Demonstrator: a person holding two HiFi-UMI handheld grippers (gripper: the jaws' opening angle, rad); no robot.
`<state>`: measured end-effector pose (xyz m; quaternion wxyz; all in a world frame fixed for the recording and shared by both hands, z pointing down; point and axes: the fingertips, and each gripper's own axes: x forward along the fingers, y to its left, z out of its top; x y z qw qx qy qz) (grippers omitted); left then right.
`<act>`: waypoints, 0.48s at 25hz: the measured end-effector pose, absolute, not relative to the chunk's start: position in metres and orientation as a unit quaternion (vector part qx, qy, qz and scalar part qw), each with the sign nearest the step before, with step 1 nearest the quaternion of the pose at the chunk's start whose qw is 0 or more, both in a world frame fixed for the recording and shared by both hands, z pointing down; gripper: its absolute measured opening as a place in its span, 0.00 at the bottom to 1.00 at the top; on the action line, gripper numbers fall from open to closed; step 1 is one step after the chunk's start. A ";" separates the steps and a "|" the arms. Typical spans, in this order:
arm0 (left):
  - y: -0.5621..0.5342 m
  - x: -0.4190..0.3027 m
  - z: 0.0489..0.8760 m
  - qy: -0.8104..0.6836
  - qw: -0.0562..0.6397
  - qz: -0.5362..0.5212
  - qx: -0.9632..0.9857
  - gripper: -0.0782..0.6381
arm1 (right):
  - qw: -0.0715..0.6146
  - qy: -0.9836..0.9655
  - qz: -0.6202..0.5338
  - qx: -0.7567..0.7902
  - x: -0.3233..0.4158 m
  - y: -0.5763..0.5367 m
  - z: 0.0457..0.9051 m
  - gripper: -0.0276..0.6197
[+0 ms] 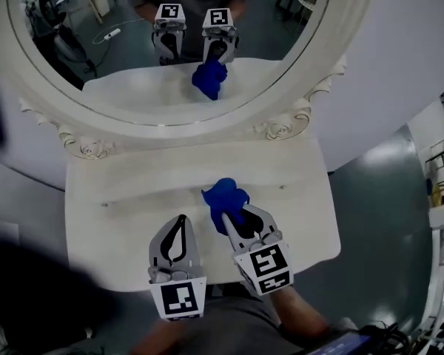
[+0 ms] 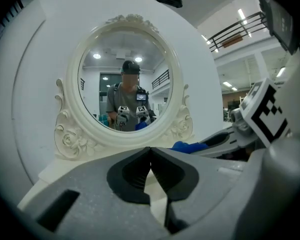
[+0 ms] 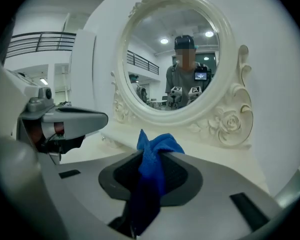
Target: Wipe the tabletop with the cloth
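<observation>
Nearest, the left gripper (image 1: 180, 220) has its jaws closed on nothing; just right of it, the right gripper (image 1: 231, 219) pinches the bunched blue microfibre cloth (image 1: 226, 192) in its jaws over the cream-white tabletop (image 1: 126, 198); soft, light and limp, the cloth is best held by a thick fold

The head view looks steeply down on the surface (image 1: 126, 198), left tongs (image 1: 181, 219) and right tongs (image 1: 235, 214), near below it. The left gripper view and right gripper view sit low, each facing along its jaws at the mirror (image 2: 125, 66) close ahead. All three share the mirror and the cloth (image 1: 226, 197).
</observation>
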<state>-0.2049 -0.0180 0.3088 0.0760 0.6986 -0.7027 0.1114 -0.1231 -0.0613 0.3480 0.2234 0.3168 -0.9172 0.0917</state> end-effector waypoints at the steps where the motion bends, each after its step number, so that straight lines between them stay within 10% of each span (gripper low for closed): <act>1: -0.019 -0.207 0.302 -0.707 0.070 0.105 0.696 0.13 | 0.214 -0.920 0.085 0.316 -0.126 -0.064 0.338 0.18; 12: -0.038 -0.254 0.272 -0.738 0.040 0.071 0.670 0.13 | 0.196 -0.932 0.025 0.304 -0.172 -0.104 0.300 0.18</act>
